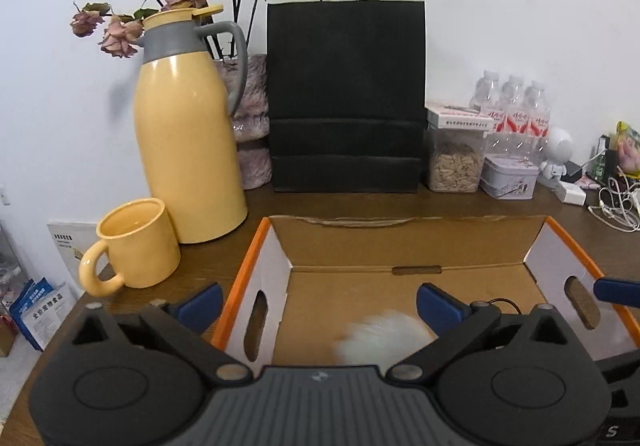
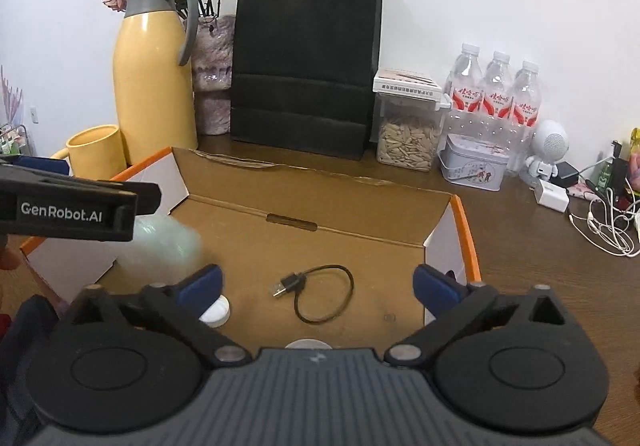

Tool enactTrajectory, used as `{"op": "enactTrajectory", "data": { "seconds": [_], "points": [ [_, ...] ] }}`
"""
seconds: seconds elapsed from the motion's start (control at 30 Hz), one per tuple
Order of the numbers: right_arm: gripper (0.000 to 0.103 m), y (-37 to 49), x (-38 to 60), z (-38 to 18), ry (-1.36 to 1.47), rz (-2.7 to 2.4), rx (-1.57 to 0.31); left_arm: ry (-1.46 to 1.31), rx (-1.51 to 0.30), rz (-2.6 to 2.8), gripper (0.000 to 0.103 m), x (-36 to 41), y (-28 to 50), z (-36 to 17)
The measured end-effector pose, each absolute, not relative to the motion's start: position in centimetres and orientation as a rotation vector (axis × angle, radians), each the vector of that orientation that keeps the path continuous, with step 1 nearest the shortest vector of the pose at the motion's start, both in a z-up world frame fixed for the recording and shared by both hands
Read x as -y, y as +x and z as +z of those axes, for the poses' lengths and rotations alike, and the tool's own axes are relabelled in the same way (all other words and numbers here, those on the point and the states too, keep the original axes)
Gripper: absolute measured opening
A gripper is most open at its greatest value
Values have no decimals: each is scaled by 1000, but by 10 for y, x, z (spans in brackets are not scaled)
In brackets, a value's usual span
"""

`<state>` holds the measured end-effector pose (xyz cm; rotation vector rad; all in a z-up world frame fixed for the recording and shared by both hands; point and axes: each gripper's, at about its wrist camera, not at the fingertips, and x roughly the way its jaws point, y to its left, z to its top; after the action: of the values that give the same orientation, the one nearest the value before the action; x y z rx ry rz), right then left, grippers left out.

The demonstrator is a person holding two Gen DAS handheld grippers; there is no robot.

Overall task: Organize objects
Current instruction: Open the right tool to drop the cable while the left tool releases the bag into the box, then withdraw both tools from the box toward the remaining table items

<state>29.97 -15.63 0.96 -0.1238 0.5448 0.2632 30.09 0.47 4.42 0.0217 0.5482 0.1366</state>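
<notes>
An open cardboard box (image 1: 404, 242) with an orange rim lies on the brown table below both grippers. My left gripper (image 1: 320, 304) is open over the box's left part, with a blurred pale, fluffy-looking object (image 1: 380, 334) low between its fingers and not pressed by the pads. My right gripper (image 2: 318, 286) is open over the box (image 2: 464, 222) floor, gripping nothing. A coiled black USB cable (image 2: 320, 298) and a white cap (image 2: 216, 312) lie on that floor. The same pale object (image 2: 160, 242) shows blurred under a finger (image 2: 80, 202) of the left gripper.
A yellow thermos (image 1: 188, 134) and yellow mug (image 1: 136, 242) stand left of the box. Behind it are a black paper bag (image 1: 346, 98), a jar of seeds (image 1: 454, 162), a tin (image 1: 508, 176) and water bottles (image 1: 516, 118). Chargers and white cables (image 2: 600, 222) lie at the right.
</notes>
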Motion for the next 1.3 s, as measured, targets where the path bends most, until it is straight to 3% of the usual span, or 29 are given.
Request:
{"op": "enactTrajectory", "data": {
  "seconds": [0.73,1.3],
  "points": [
    [103,285,163,16,-113,243,-527,32,-545,108,103,1,281,49],
    [103,217,183,33,-113,244,-447,46,-501,85,103,6,213,62]
  ]
}}
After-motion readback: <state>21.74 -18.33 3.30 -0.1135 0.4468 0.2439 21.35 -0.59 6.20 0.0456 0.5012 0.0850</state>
